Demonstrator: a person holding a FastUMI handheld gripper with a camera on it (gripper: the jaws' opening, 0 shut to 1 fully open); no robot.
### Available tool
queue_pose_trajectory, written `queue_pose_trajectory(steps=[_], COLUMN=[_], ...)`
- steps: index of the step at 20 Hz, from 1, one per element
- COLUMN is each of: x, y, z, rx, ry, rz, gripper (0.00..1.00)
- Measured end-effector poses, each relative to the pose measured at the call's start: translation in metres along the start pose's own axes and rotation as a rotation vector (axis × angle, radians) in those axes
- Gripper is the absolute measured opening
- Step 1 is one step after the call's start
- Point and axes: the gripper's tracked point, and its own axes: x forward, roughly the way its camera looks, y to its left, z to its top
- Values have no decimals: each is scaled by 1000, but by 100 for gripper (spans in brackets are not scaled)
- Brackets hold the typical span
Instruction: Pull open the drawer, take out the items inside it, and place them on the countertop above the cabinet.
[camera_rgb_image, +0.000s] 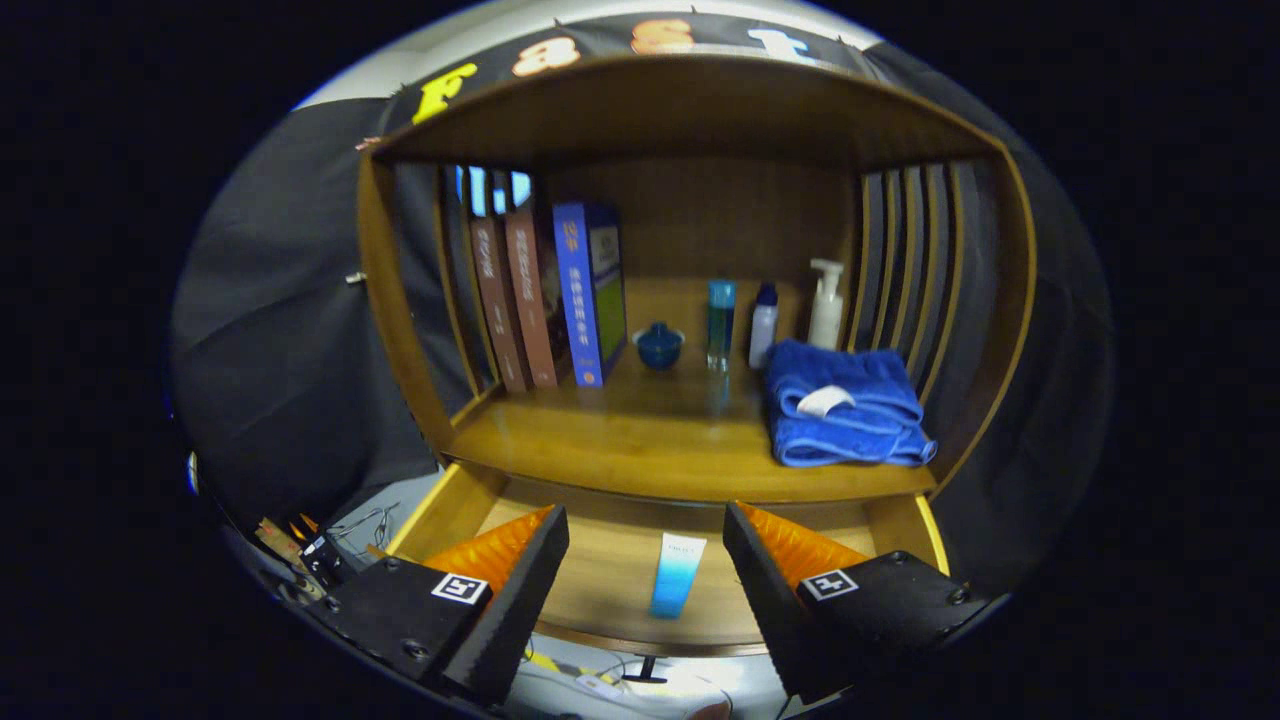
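Item: blue-and-white tube (676, 588), lying flat in the open drawer (610, 560) at lower centre, is being straddled by the gripper (646, 555), spread wide and empty; descent should be centred, closing across its width.

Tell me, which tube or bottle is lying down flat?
The tube in the open drawer, between the open gripper's fingers. The three bottles stand upright on the countertop.

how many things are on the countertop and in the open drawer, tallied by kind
books: 3
small bowl: 1
bottles: 3, one a pump bottle
folded towel: 1
tube in the drawer: 1
total: 9
The gripper is open above the tube.
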Motion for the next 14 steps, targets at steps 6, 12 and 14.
queue_pose_trajectory(steps=[6,12,14], x=[70,103,111], y=[-33,-56,-55], z=[-52,-111,-126], rx=[-3,-18,-7], ry=[298,542,592], rz=[-77,-147,-148], gripper=[99,99,96])
